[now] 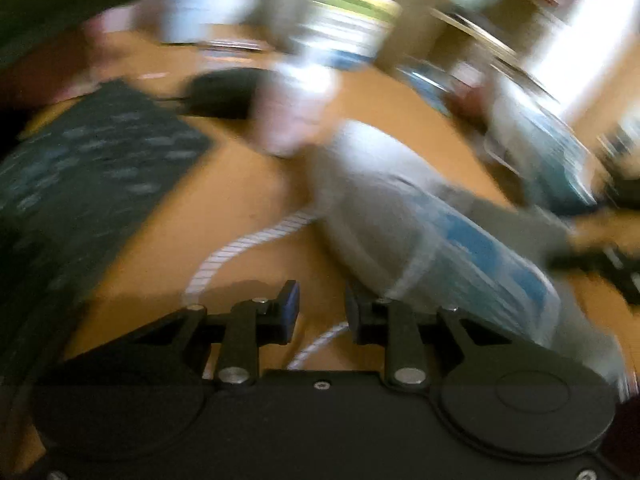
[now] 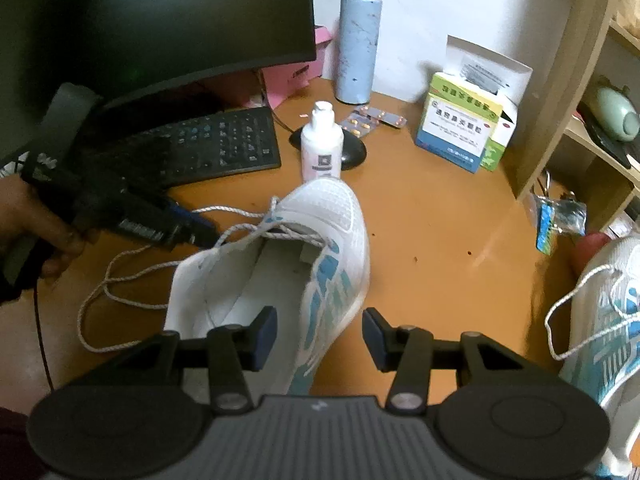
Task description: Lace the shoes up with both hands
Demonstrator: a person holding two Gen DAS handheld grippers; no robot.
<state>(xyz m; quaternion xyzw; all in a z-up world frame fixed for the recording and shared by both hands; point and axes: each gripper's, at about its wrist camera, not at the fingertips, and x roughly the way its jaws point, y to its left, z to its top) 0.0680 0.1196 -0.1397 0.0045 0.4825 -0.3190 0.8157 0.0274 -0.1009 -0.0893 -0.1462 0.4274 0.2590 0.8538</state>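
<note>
A white shoe with blue markings (image 2: 320, 248) lies on the orange desk, toe pointing away. Its white lace (image 2: 120, 280) trails loose to the left. My right gripper (image 2: 319, 338) is open above the shoe's heel and right side, holding nothing. My left gripper (image 2: 200, 228) reaches in from the left beside the lace near the eyelets. The left wrist view is blurred: the left gripper (image 1: 322, 312) is open, the lace (image 1: 256, 240) runs across the desk and between the fingers, and the shoe (image 1: 420, 220) lies to the right.
A keyboard (image 2: 208, 148), a monitor (image 2: 160, 20), a white bottle (image 2: 322, 148), a mouse (image 2: 352, 152), a blue flask (image 2: 358, 44), pill blisters (image 2: 372, 120) and medicine boxes (image 2: 468, 124) stand behind the shoe. A second shoe (image 2: 608, 320) lies at the right edge. Shelves (image 2: 592, 92) stand at the right.
</note>
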